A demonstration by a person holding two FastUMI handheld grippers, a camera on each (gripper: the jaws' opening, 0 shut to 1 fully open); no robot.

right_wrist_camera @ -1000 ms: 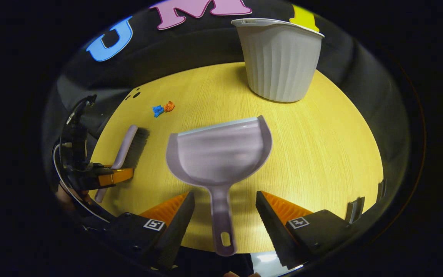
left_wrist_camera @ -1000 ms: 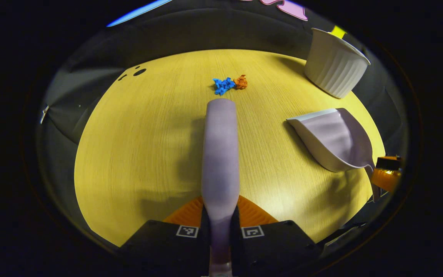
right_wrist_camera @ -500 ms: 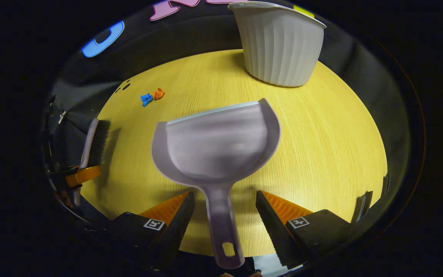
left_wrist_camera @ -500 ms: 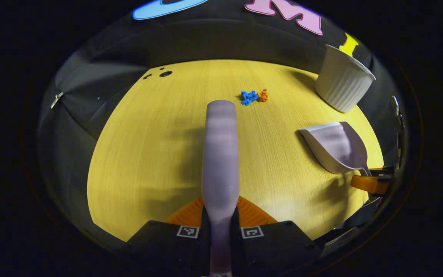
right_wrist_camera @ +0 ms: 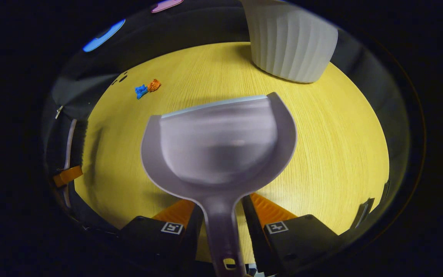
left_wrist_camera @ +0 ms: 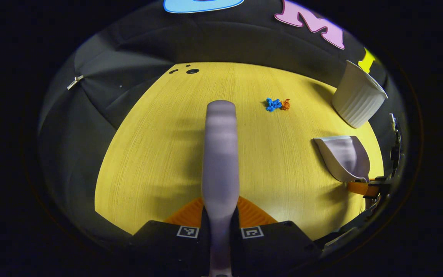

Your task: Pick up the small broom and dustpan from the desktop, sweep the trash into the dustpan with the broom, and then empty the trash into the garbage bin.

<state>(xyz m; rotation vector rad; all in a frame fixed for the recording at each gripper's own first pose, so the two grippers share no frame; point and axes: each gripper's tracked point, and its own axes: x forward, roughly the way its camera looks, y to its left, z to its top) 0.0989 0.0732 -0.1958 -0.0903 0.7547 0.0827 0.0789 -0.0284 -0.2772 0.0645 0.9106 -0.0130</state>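
Both tools gripped by the handles, trash not yet swept.

Broom [left_wrist_camera: 220, 154] and dustpan [right_wrist_camera: 217, 146]: thin moulded plastic, probably light and stiff, a bit slick, so best taken by the handle. Left gripper [left_wrist_camera: 220, 225] fingers closed tight on the broom handle, broom body pointing out over the counter [left_wrist_camera: 160, 154]. Right gripper [right_wrist_camera: 223, 221] fingers drawn in to the dustpan handle, apparently pressing both sides, though contact is hard to confirm at the frame's bottom edge. Pan seemingly raised off the counter, mouth facing away. Trash [left_wrist_camera: 277, 104], small blue and orange crumpled scraps, likely weightless and easily scattered, lying well apart from both tools. Bin [right_wrist_camera: 290, 42] upright at the far counter edge.
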